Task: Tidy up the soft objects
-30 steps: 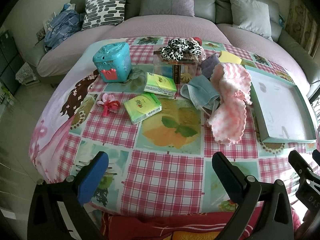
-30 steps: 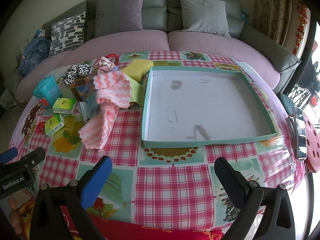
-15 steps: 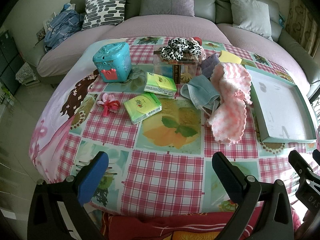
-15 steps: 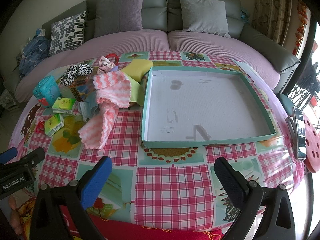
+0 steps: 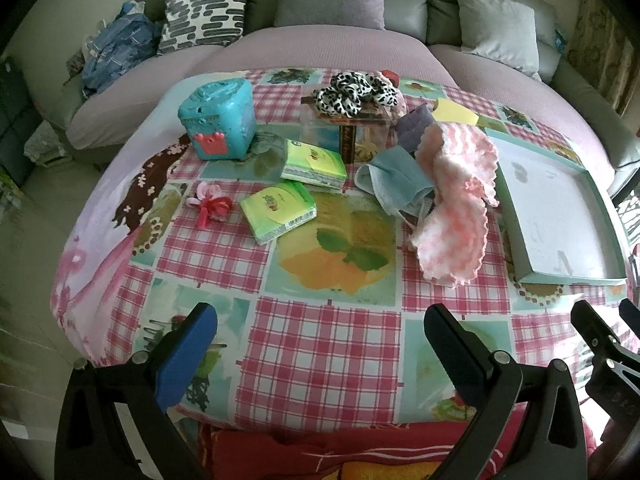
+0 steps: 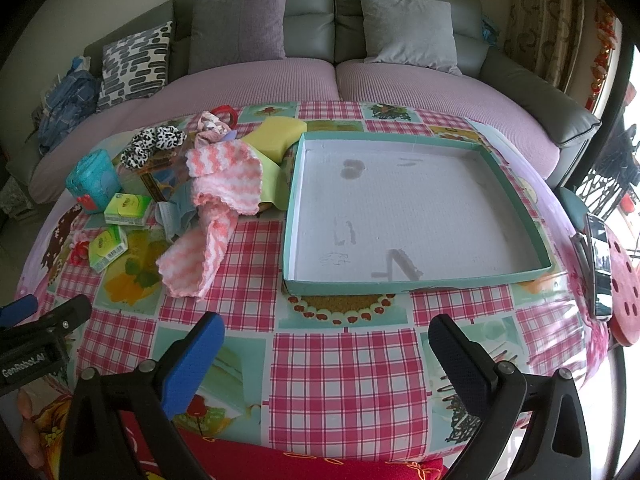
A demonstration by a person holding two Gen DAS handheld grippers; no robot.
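We hold both grippers, left [image 5: 320, 344] and right [image 6: 326, 354], spread wide and empty at the table's near edge. Pink cloth [image 6: 216, 216] lies just left of the empty tray [image 6: 416, 276], probably its destination; other soft items cluster far-left.

Round table with a pink-checked tablecloth [image 6: 340, 364]. On it: teal tray [image 6: 520, 208], pink-white knitted cloth [image 5: 456, 200], blue cloth [image 5: 394, 178], two green tissue packs [image 5: 280, 210], teal container [image 5: 218, 118], pink hair bow [image 5: 210, 204].
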